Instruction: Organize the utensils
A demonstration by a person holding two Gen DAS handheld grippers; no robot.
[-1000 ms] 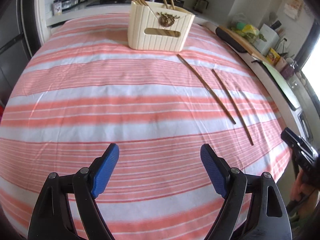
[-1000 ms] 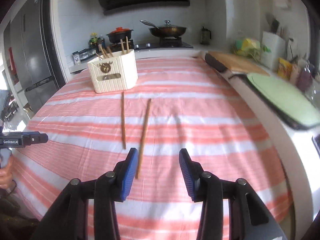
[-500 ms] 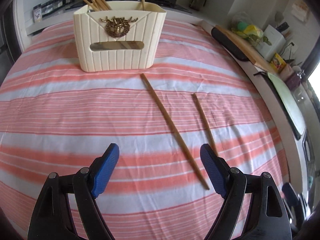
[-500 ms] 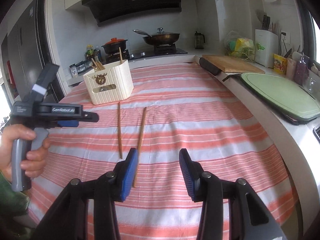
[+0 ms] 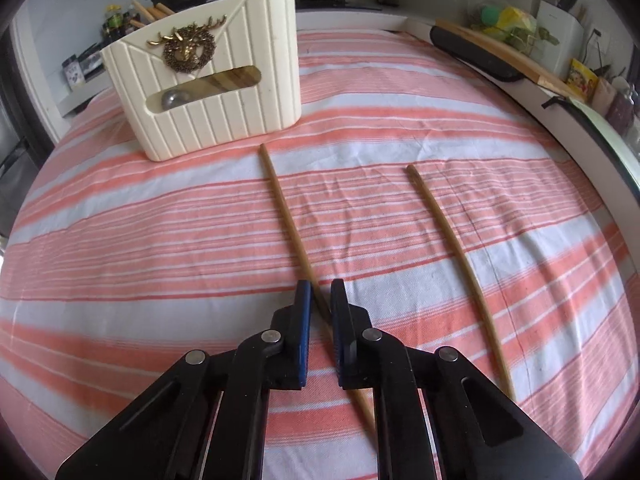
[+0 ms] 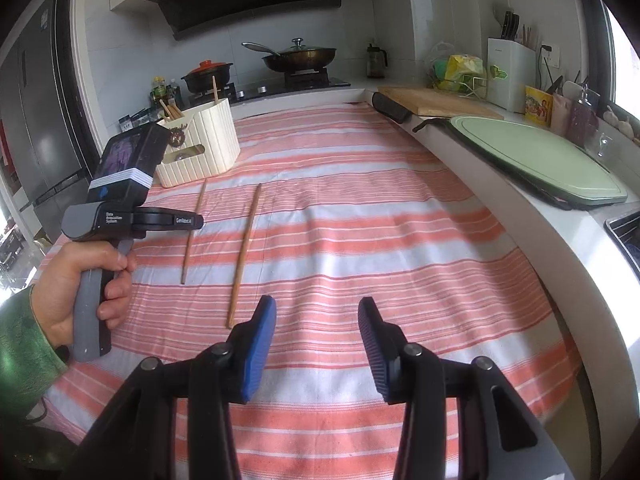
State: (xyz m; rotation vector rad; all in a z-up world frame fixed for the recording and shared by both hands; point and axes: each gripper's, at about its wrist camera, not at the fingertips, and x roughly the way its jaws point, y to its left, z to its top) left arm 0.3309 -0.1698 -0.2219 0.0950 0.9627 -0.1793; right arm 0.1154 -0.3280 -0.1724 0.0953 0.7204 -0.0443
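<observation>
Two wooden chopsticks lie on the striped cloth. My left gripper (image 5: 319, 292) is shut on the left chopstick (image 5: 286, 212), gripping its near part, low over the cloth. The right chopstick (image 5: 456, 252) lies free beside it. The cream utensil holder (image 5: 208, 84) with a deer emblem stands beyond, with several chopsticks inside. In the right wrist view the left gripper (image 6: 196, 221) sits over the left chopstick (image 6: 188, 248); the other chopstick (image 6: 244, 248) lies ahead of my right gripper (image 6: 317, 312), which is open and empty above the cloth. The holder (image 6: 200, 148) stands at the back left.
A wooden cutting board (image 6: 436, 106) and a green board (image 6: 536, 160) lie on the counter at the right. A stove with a wok (image 6: 300, 56) and a pot (image 6: 206, 76) is behind the table. A fridge (image 6: 36, 120) stands left.
My left gripper moved forward and down over the left chopstick and closed on it. My right gripper stayed open and almost still.
</observation>
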